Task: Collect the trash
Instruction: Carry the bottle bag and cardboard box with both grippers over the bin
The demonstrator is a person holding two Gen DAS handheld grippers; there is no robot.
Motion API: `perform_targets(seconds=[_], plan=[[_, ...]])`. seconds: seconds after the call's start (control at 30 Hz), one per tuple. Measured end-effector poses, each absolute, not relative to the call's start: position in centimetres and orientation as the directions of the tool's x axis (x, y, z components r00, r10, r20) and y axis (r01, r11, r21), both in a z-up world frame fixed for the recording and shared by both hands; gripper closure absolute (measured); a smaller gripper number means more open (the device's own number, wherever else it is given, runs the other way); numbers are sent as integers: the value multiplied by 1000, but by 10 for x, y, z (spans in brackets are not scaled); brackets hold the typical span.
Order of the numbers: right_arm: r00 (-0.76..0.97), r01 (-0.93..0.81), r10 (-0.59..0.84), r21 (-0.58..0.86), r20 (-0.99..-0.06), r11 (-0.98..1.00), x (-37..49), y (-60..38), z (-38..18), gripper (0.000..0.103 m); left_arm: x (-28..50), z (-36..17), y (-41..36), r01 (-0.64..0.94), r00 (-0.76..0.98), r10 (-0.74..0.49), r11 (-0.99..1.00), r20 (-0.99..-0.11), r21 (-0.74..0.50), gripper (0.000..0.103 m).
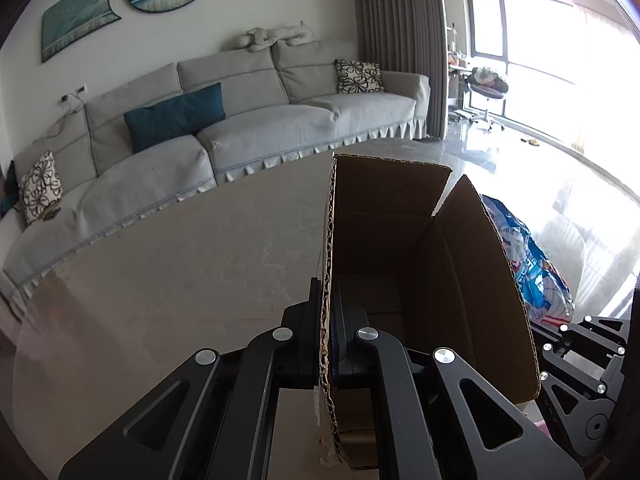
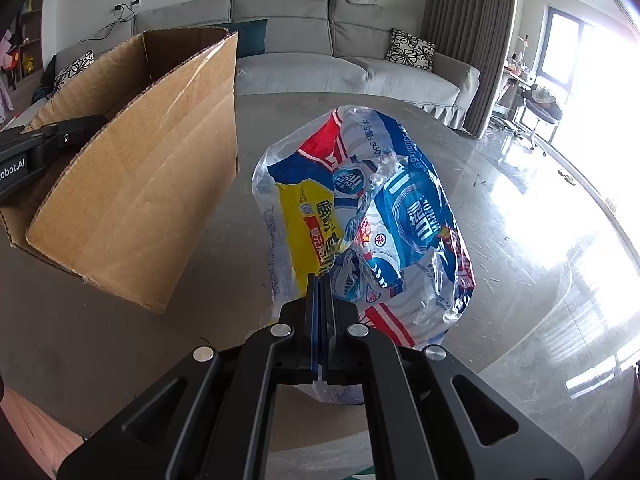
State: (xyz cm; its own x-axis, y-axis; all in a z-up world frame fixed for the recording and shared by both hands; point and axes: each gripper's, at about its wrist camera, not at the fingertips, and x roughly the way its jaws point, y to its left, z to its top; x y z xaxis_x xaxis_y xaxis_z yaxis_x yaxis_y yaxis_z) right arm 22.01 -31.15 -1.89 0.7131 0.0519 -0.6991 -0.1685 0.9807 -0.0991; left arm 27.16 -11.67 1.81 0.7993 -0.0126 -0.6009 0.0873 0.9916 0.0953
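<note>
light: daylight from window [image 1: 532, 52] | glare: blown-out right, sheen on floor [image 2: 540, 208] | edges: fisheye-bent, dark corners | focus: sharp

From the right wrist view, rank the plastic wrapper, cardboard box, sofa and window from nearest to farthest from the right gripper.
1. Plastic wrapper: pinched in the right gripper, straight ahead.
2. Cardboard box: on the table, left of the wrapper, held by the left gripper.
3. Sofa: beyond the table.
4. Window: far right.

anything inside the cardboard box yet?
The cardboard box looks empty where its floor and far walls show. The left claw, clamped on the near wall, hides the nearest corner. The plastic wrapper hangs outside in the right claw.
</note>
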Motion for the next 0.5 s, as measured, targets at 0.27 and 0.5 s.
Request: perform_targets(seconds=[0.27,0.5], plan=[[739,-127,15,-117,-674,985,184,-327,4,102,249,29,-122,122,808,-50,989,-588,83,98],[754,-60,-33,-118,-656,991,139,-351,15,102,219,29,-153,196,802,-111,977,-587,83,98]])
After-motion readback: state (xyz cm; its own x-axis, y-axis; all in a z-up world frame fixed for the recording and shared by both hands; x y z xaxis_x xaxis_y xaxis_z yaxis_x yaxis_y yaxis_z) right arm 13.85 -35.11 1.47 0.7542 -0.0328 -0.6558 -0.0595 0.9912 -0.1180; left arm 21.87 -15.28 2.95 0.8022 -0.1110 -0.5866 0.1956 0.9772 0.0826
